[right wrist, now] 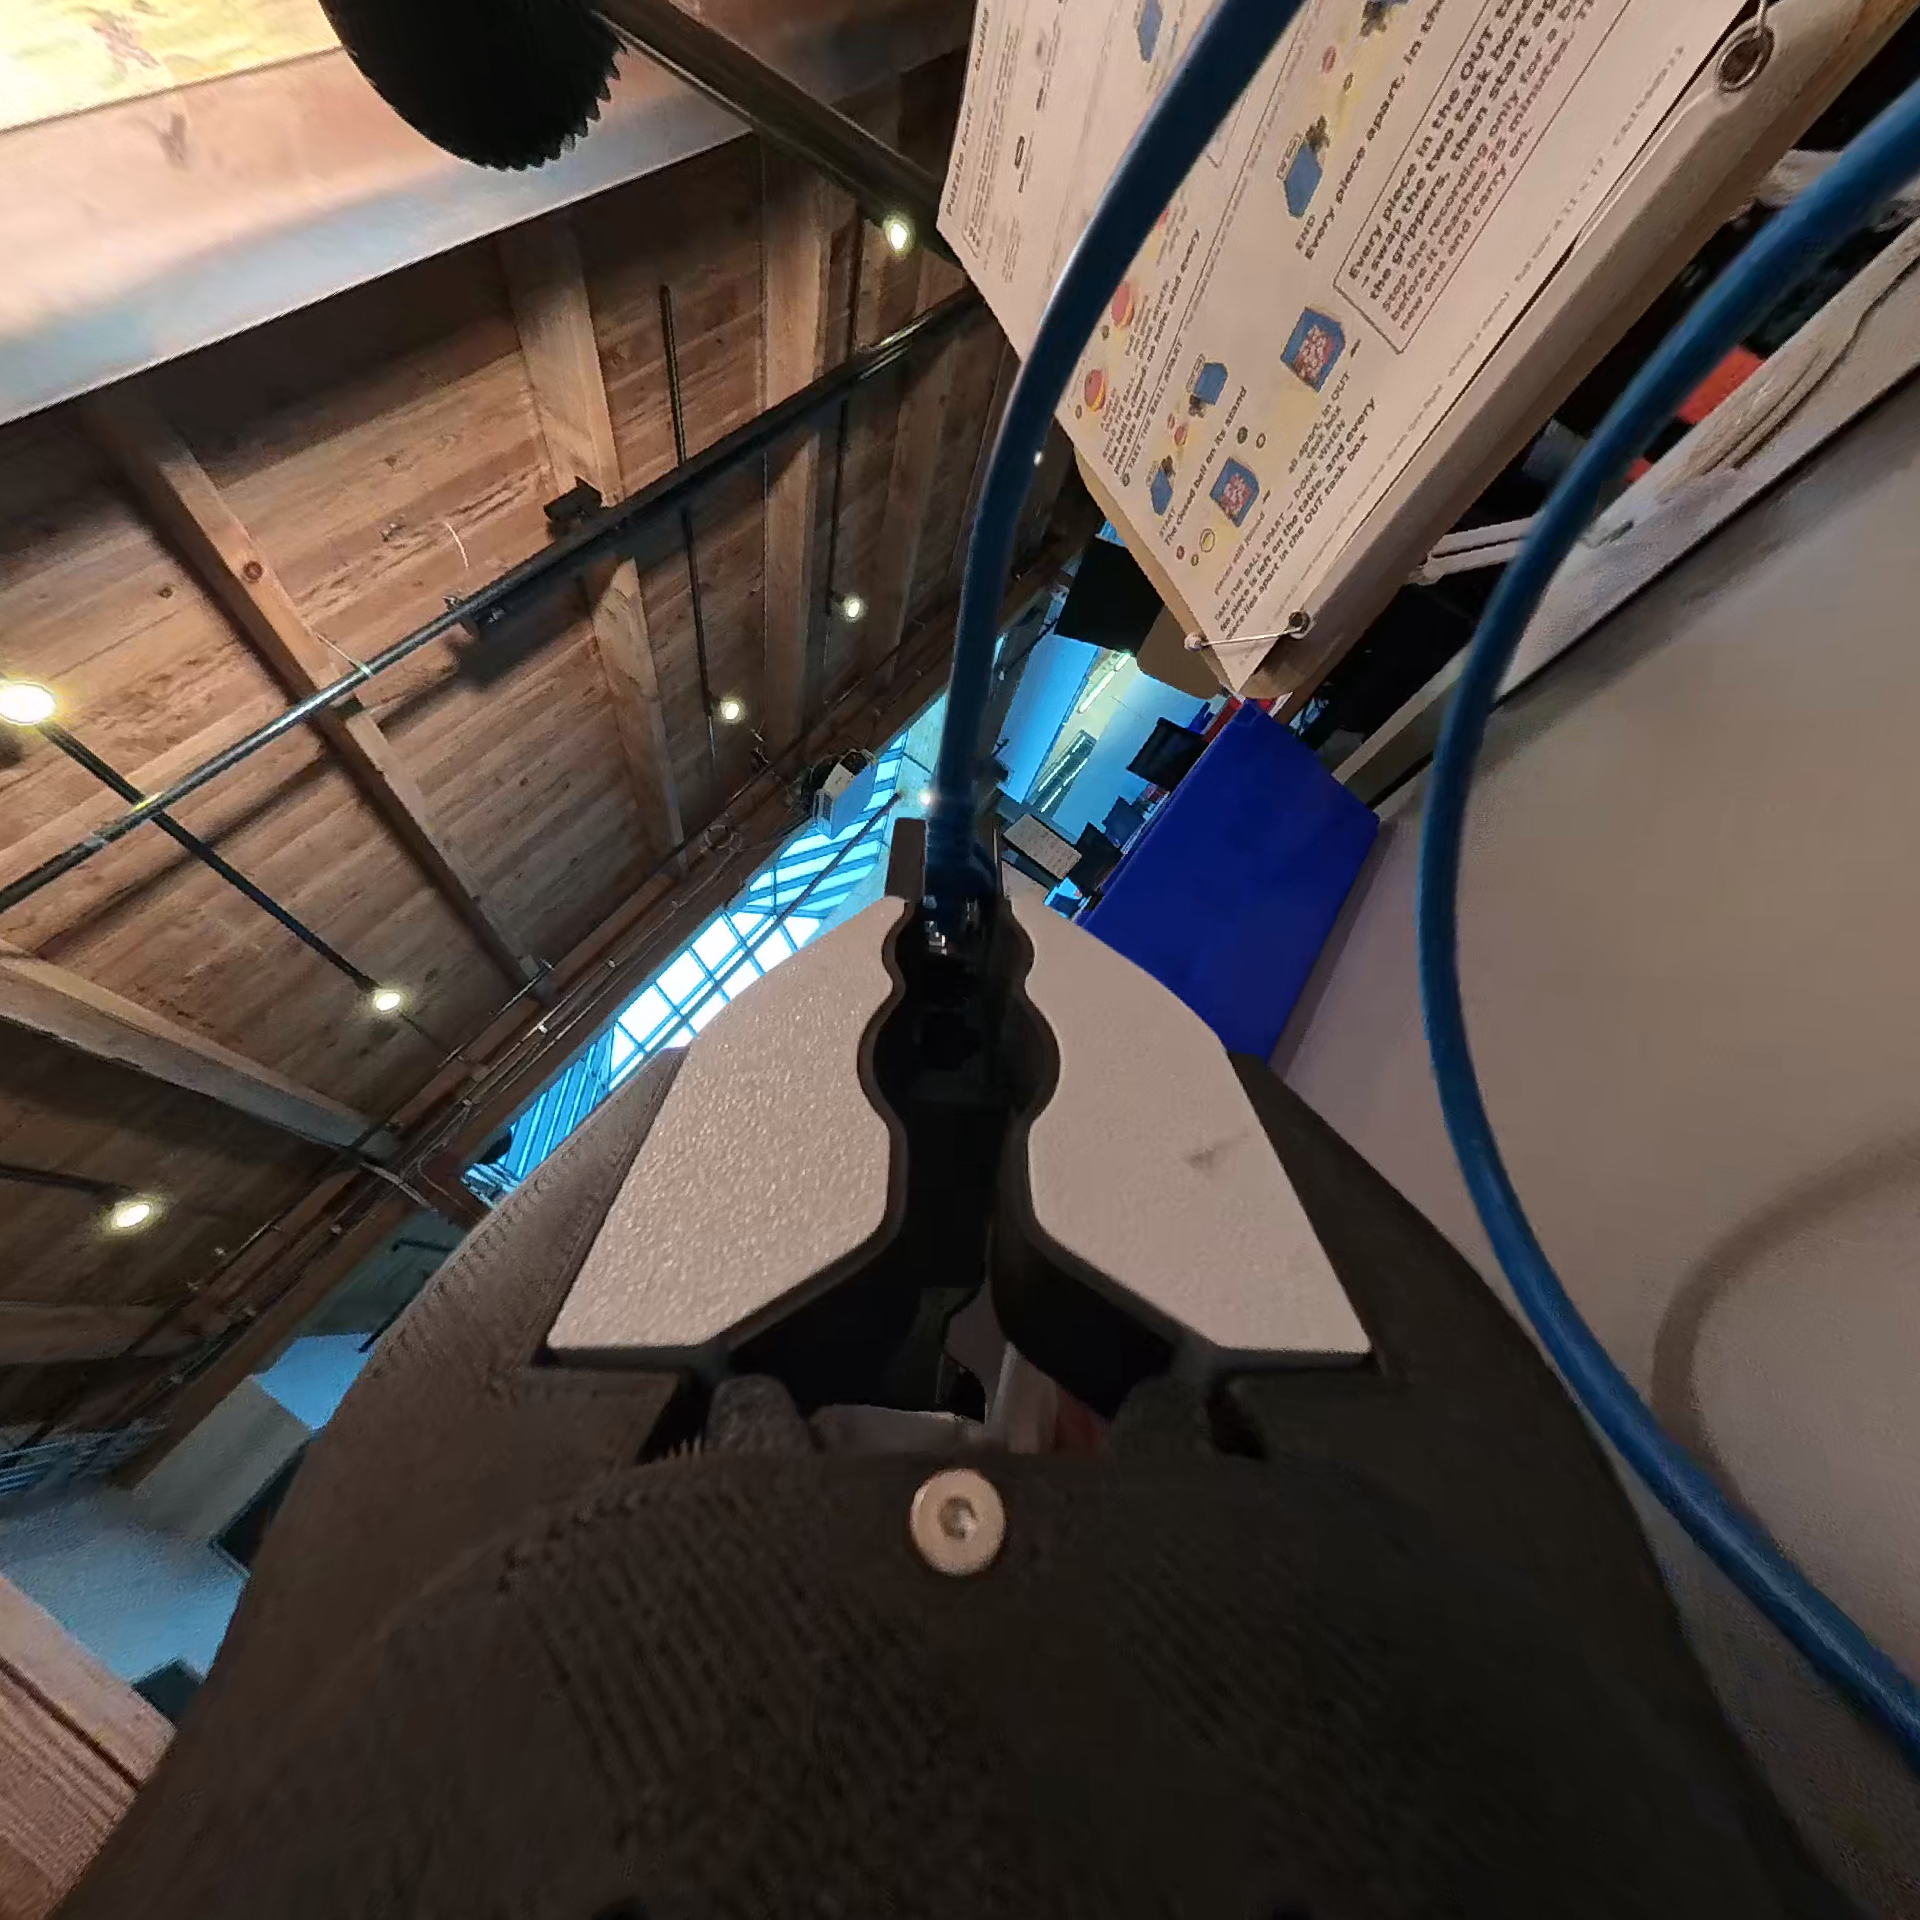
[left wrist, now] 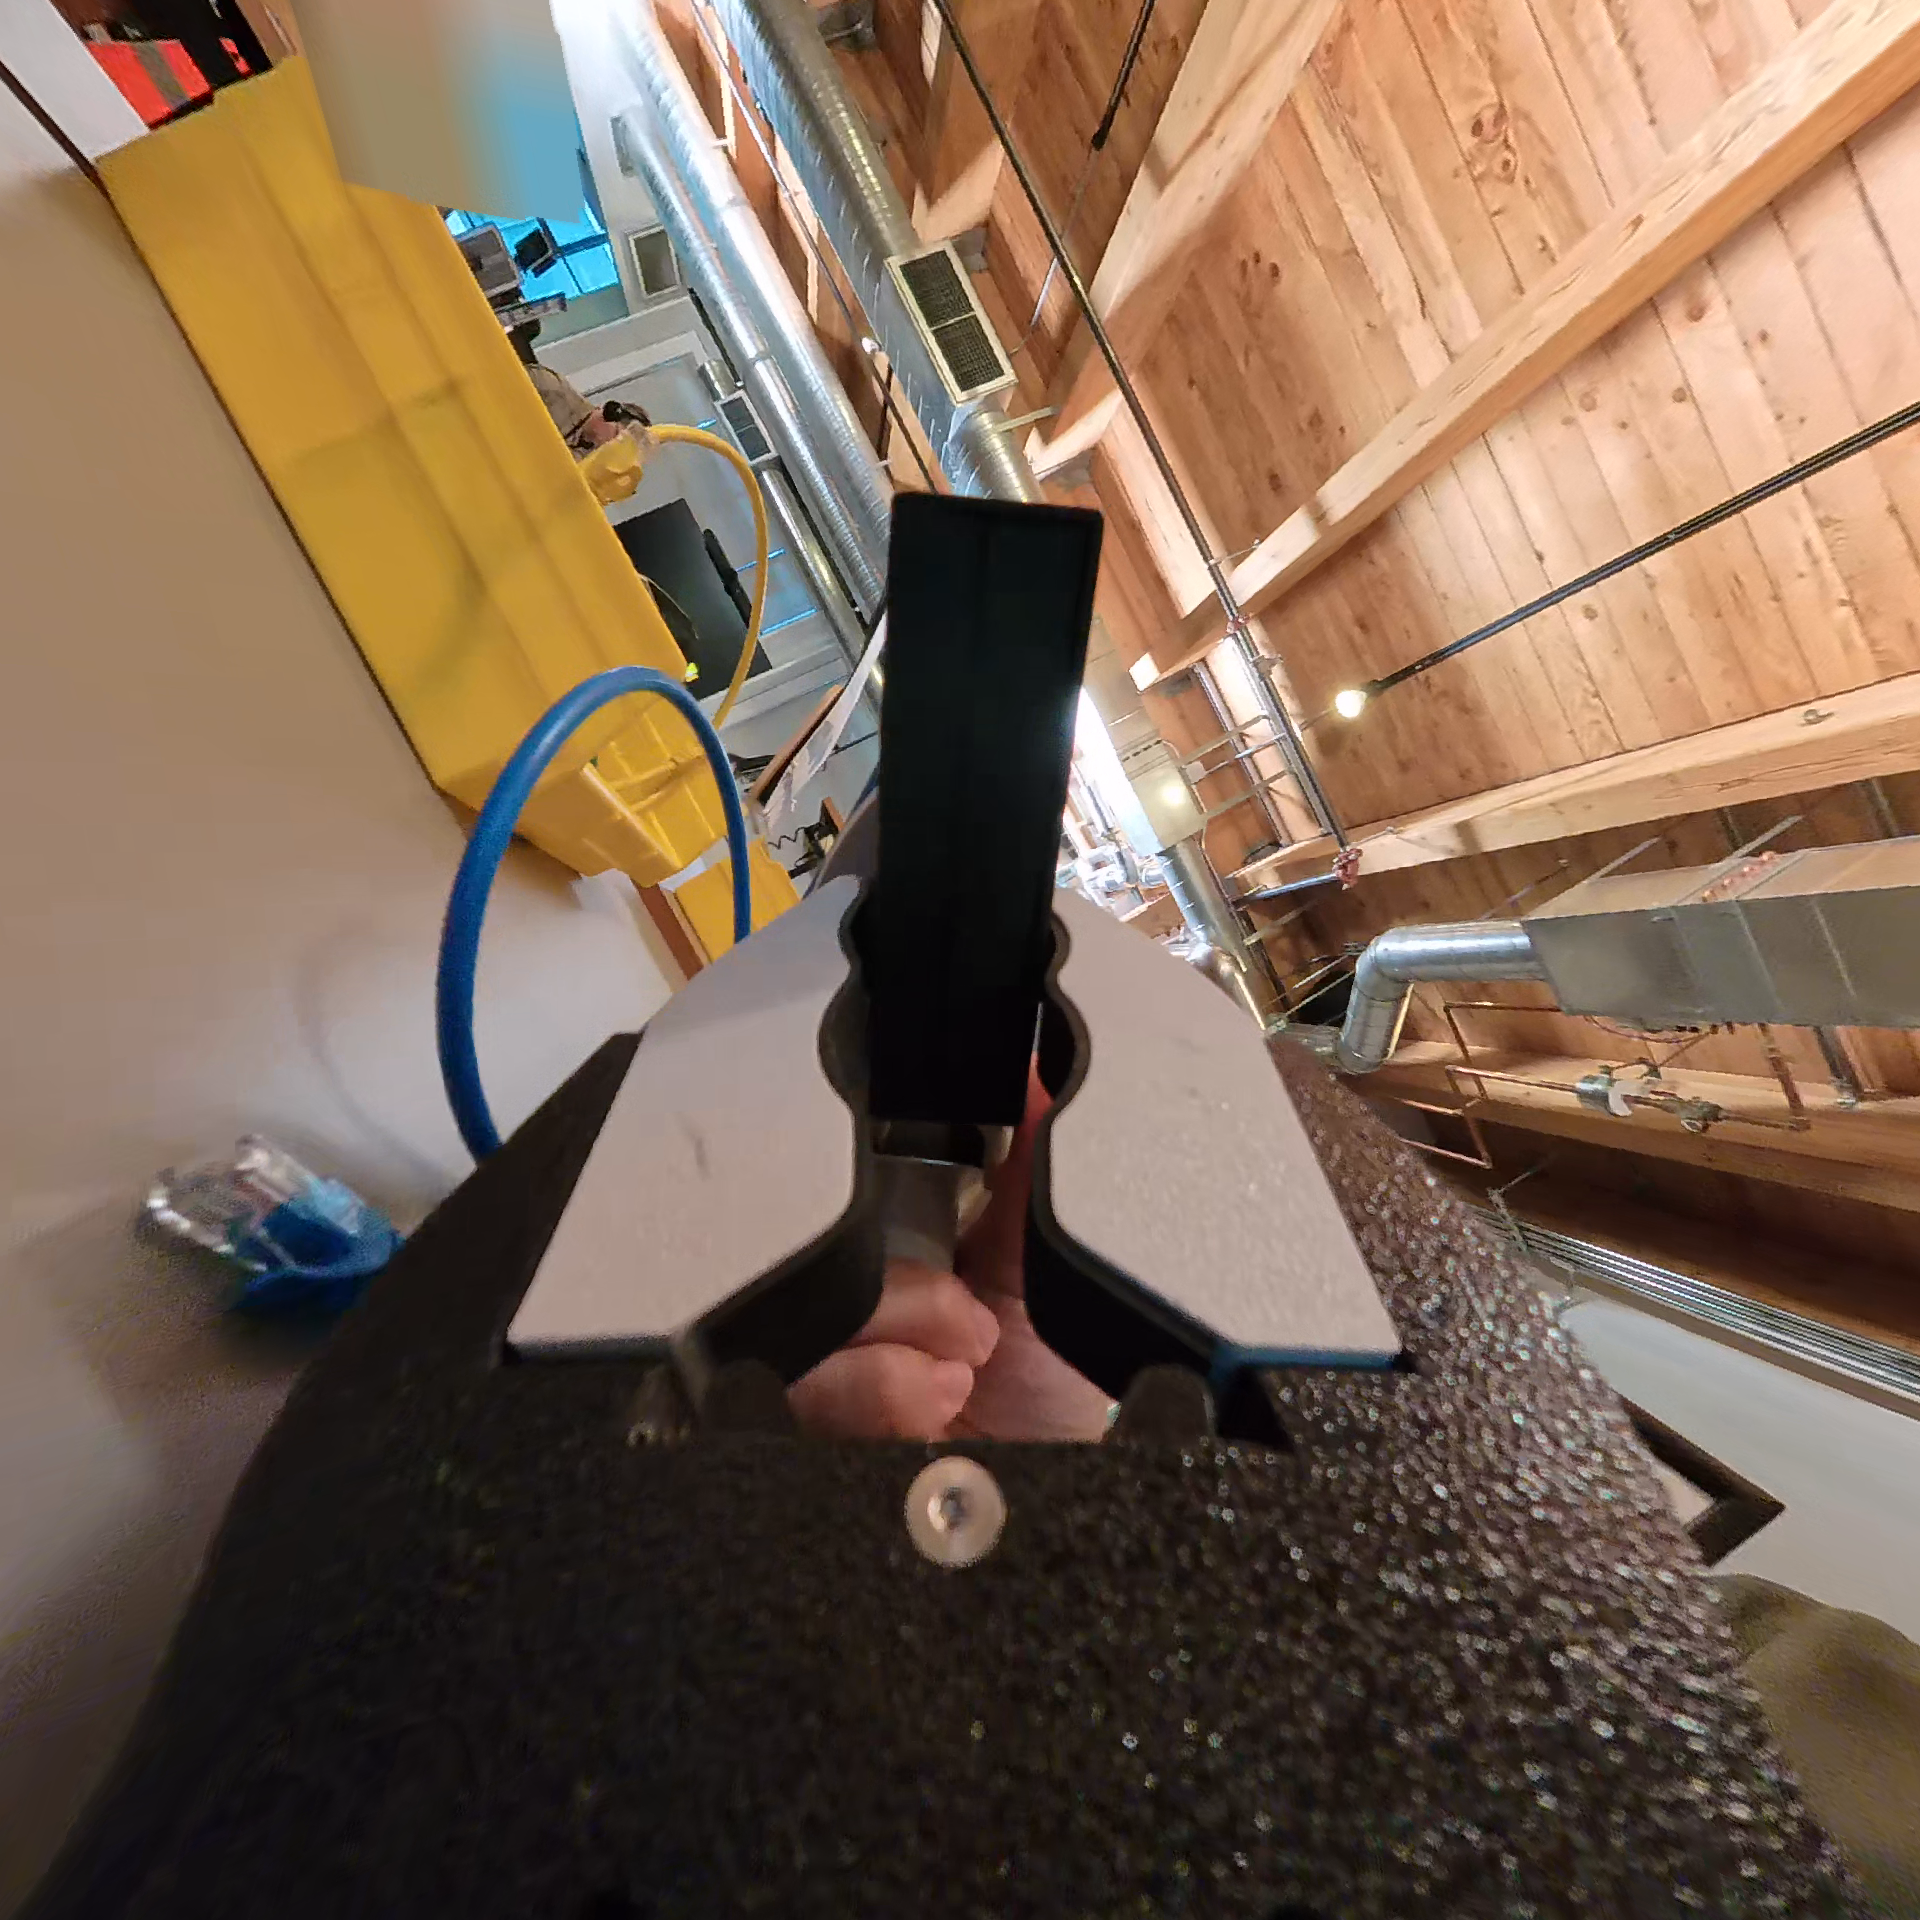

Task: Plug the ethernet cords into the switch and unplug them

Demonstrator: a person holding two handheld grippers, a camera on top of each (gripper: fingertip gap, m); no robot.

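Observation:
My left gripper (left wrist: 956, 930) is shut on a flat black box, the switch (left wrist: 982, 748), which sticks out past the fingertips, tilted up toward the ceiling. A blue ethernet cord (left wrist: 457, 935) loops over the beige table (left wrist: 156, 727) to its left, with its clear plug (left wrist: 249, 1205) lying loose on the table. A yellow cord (left wrist: 753, 540) arcs farther back. My right gripper (right wrist: 951, 909) is shut on the plug end of a blue ethernet cord (right wrist: 997, 468) that rises from the fingertips. A black part frames that plug; I cannot tell what it is.
A yellow bin (left wrist: 343, 416) stands on the table behind the cords. In the right wrist view a blue bin (right wrist: 1236, 883) and a clipped instruction sheet (right wrist: 1403, 312) are ahead, and a blue cord loop (right wrist: 1475, 727) hangs over the table (right wrist: 1714, 935). Both grippers' tips are close together, under 4 cm apart.

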